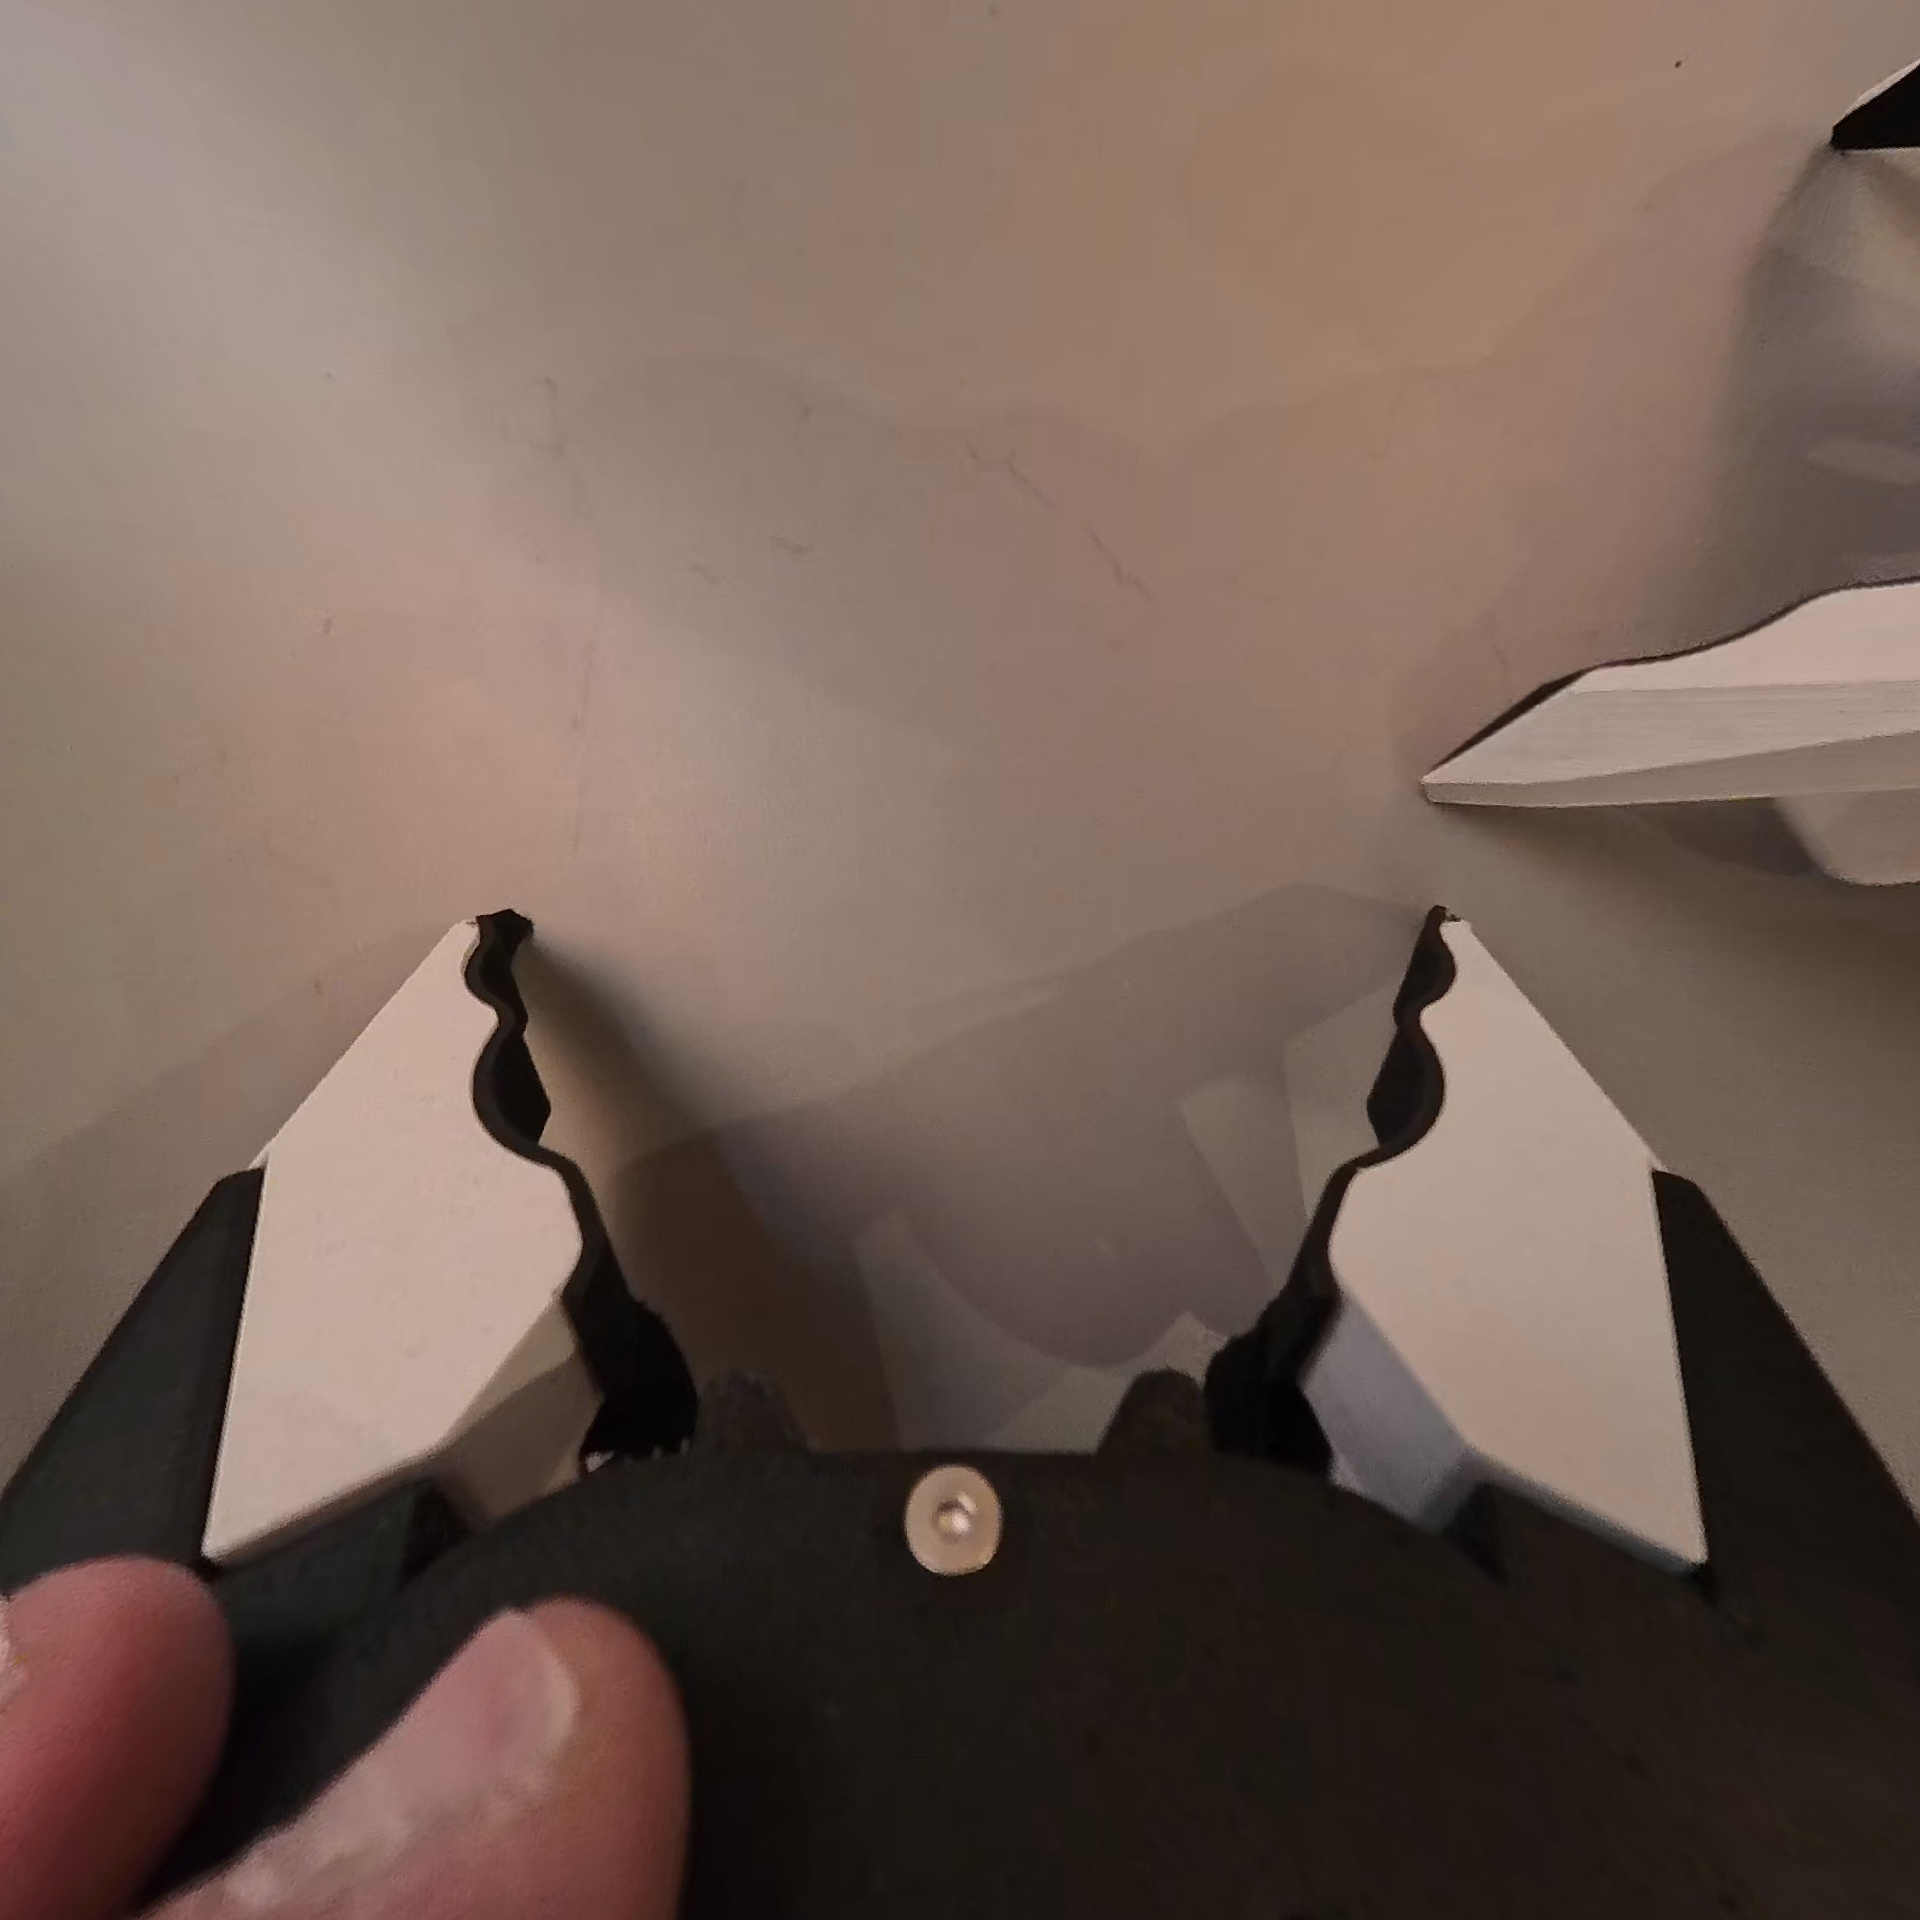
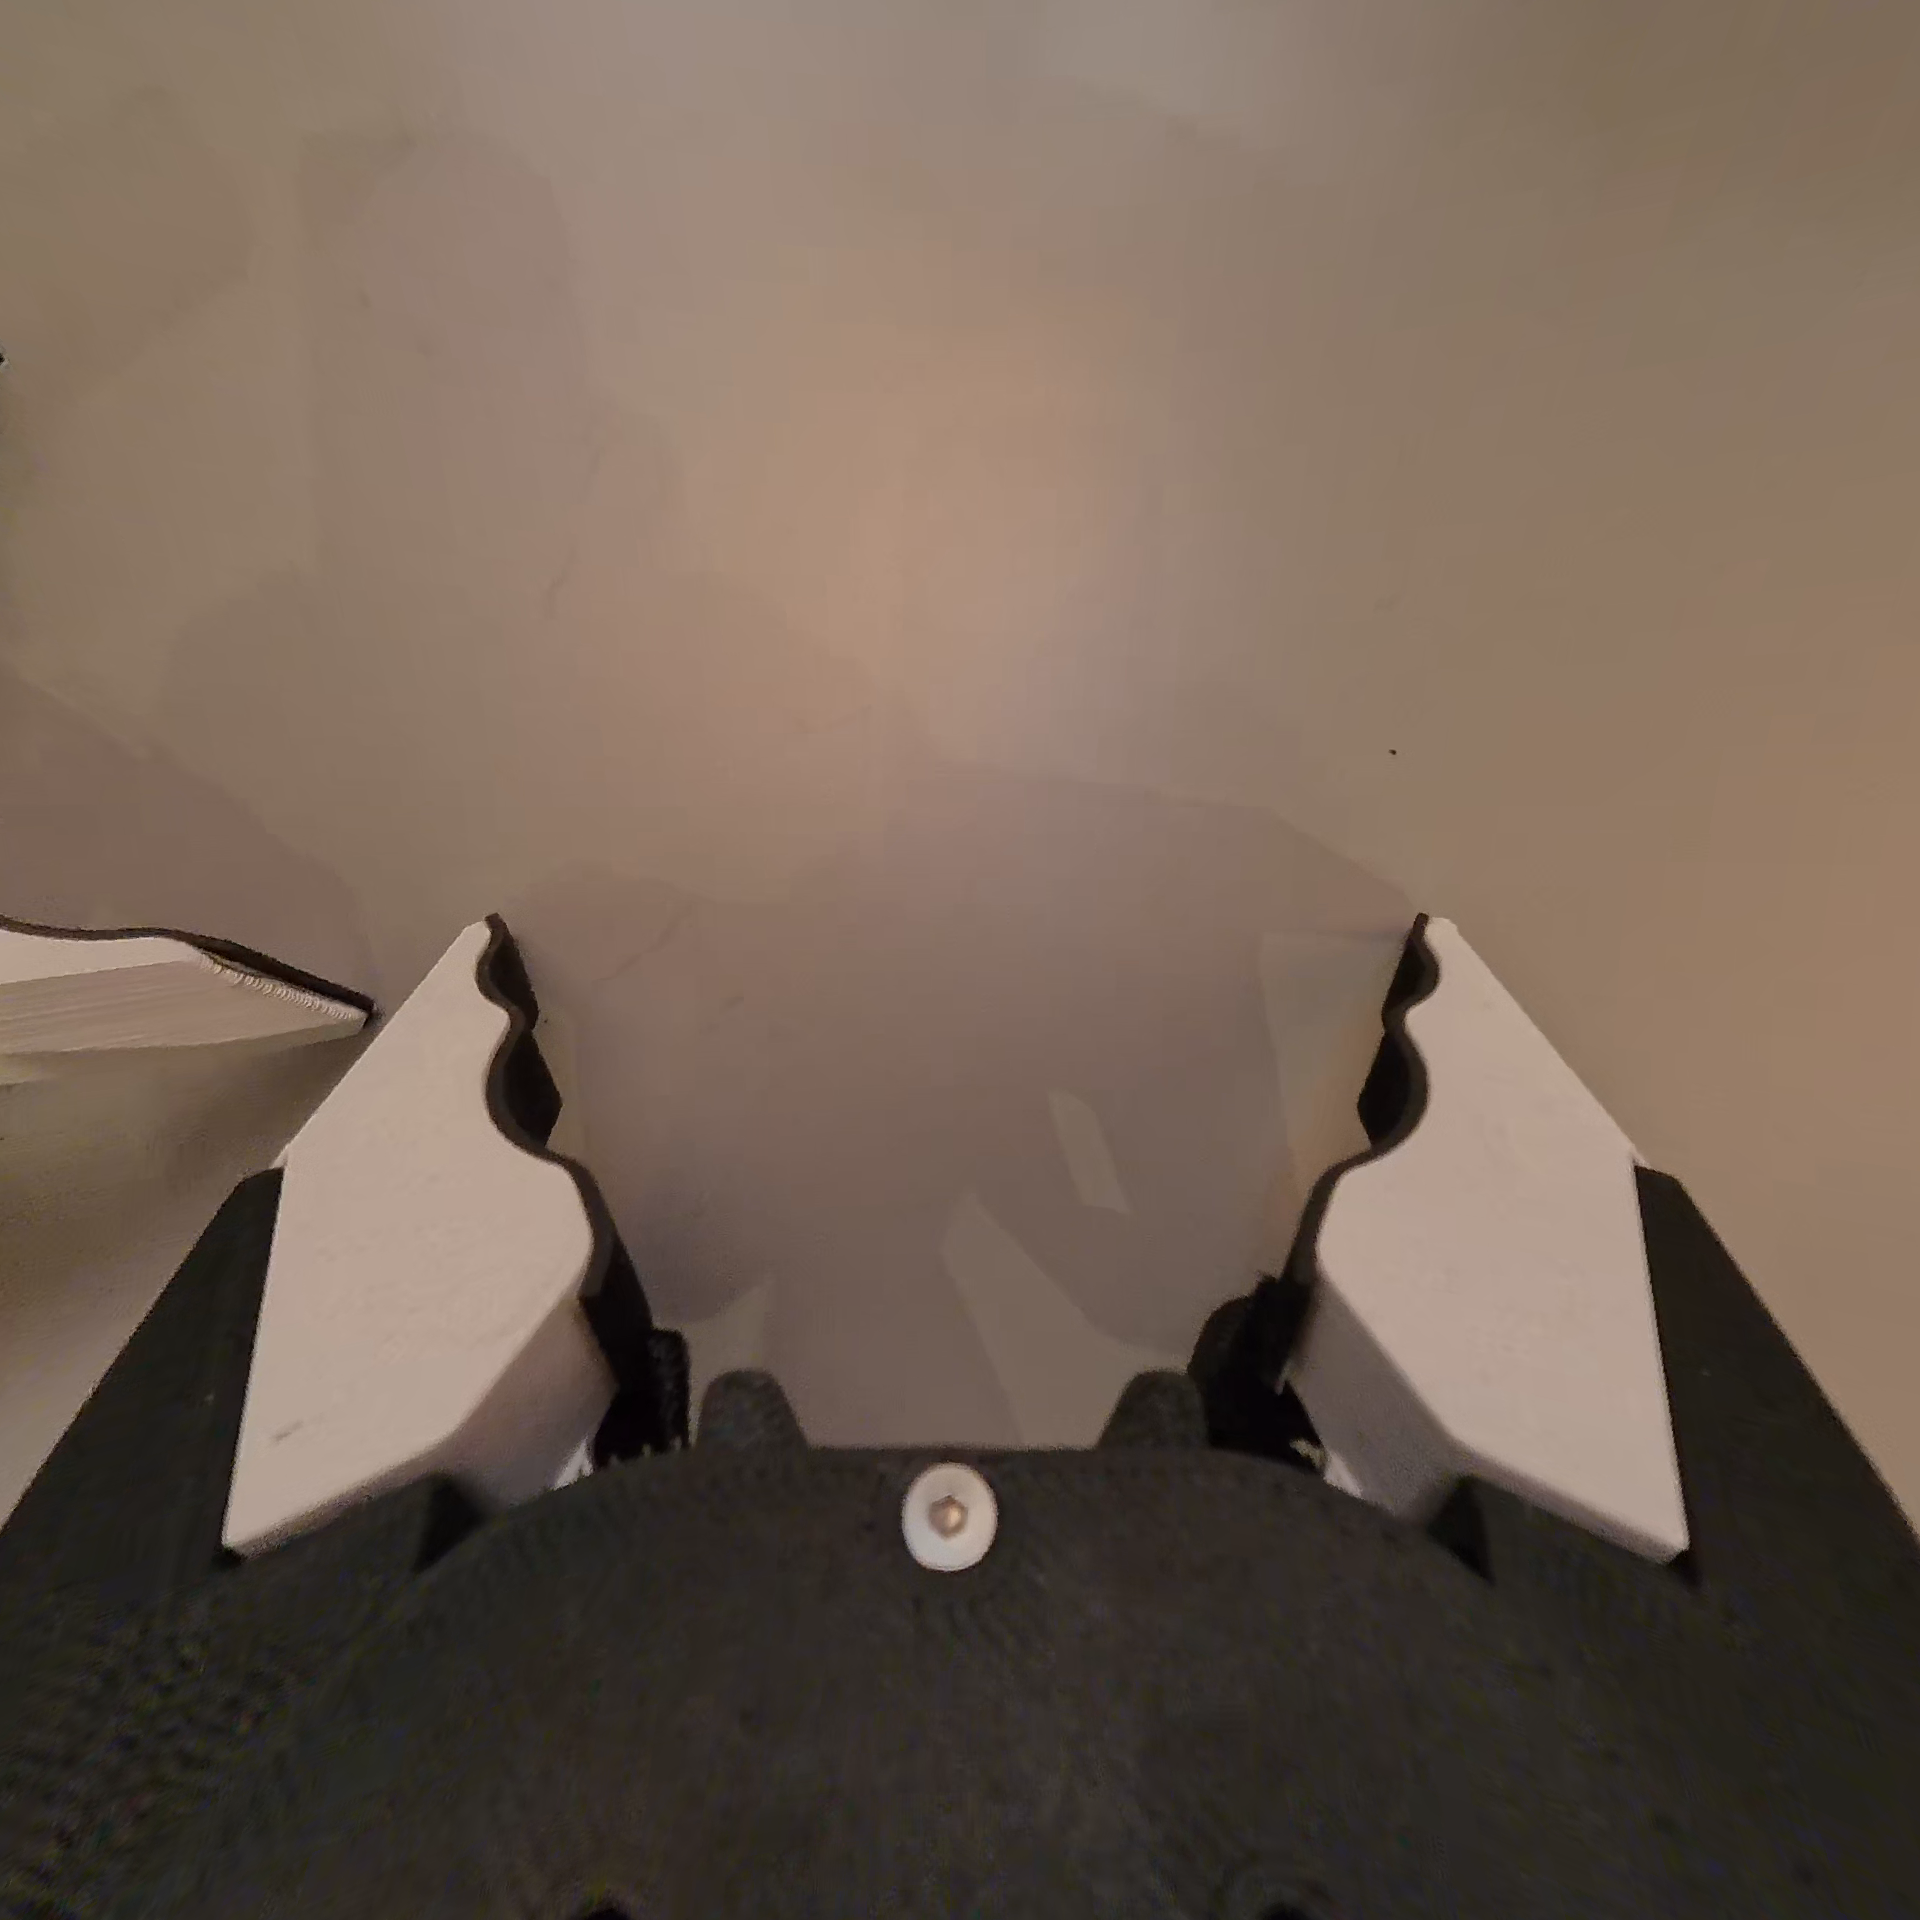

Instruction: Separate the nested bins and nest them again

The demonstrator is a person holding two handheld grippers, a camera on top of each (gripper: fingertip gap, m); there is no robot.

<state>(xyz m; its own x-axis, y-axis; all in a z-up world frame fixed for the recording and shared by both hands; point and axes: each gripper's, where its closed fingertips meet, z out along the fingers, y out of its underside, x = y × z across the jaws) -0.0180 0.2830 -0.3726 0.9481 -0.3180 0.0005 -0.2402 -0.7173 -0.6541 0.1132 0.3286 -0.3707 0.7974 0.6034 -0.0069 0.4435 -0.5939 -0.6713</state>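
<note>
No bins show in either view. My left gripper is open and empty, its white fingers with black wavy pads spread wide just above a plain beige-grey surface. My right gripper is open and empty too, over the same kind of surface. A finger of the right gripper juts into the left wrist view from the right edge. A finger of the left gripper juts into the right wrist view from the left edge. The two grippers are close side by side.
A person's fingertips grip the left gripper's black body at the lower left. The glossy surface shows faint reflections of both grippers. Nothing else stands on the visible surface.
</note>
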